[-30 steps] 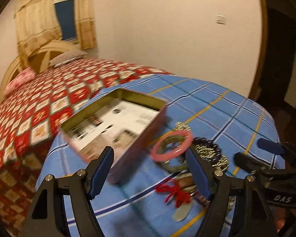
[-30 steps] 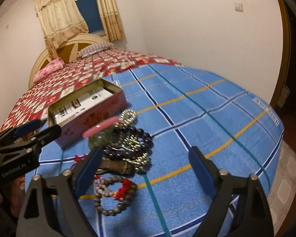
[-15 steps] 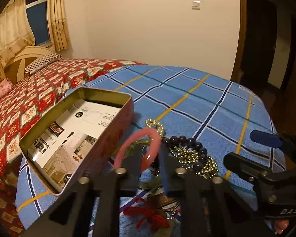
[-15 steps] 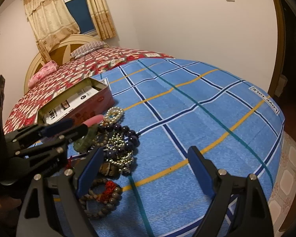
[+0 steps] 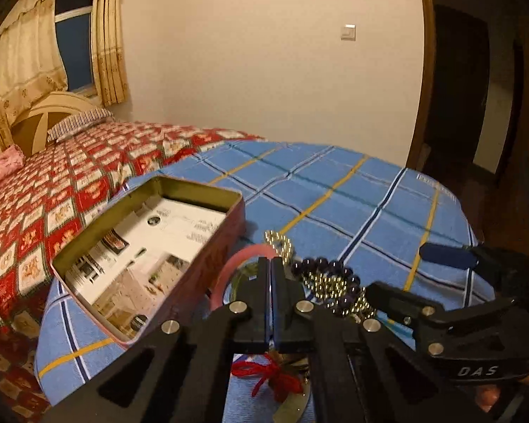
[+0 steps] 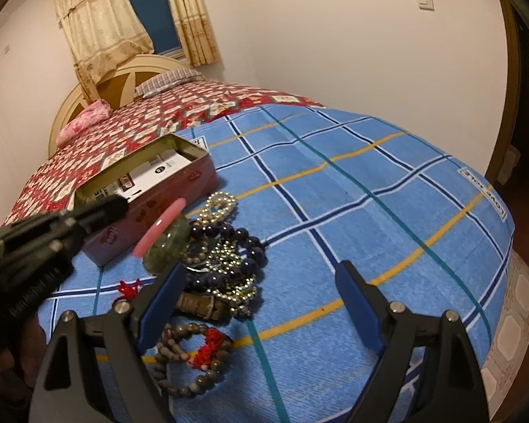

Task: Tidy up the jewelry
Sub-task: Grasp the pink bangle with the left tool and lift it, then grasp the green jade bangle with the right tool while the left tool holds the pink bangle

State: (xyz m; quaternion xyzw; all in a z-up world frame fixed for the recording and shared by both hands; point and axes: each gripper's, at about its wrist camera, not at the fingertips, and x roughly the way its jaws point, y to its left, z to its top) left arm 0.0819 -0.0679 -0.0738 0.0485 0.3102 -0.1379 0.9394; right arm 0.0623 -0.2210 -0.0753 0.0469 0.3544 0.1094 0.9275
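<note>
We are seeing a pink bangle (image 5: 229, 268) tilting up beside an open red tin (image 5: 151, 261) lying on the blue checked cloth, with dark beads (image 6: 239, 243), gold and pearl strands heaping just beside it.

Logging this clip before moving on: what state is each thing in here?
left gripper: shut on the pink bangle
pink bangle: pinched, tilted over the pile
right gripper: open, empty
tin box: lid off, printed paper inside
dark bead necklace: lying in the pile
</note>
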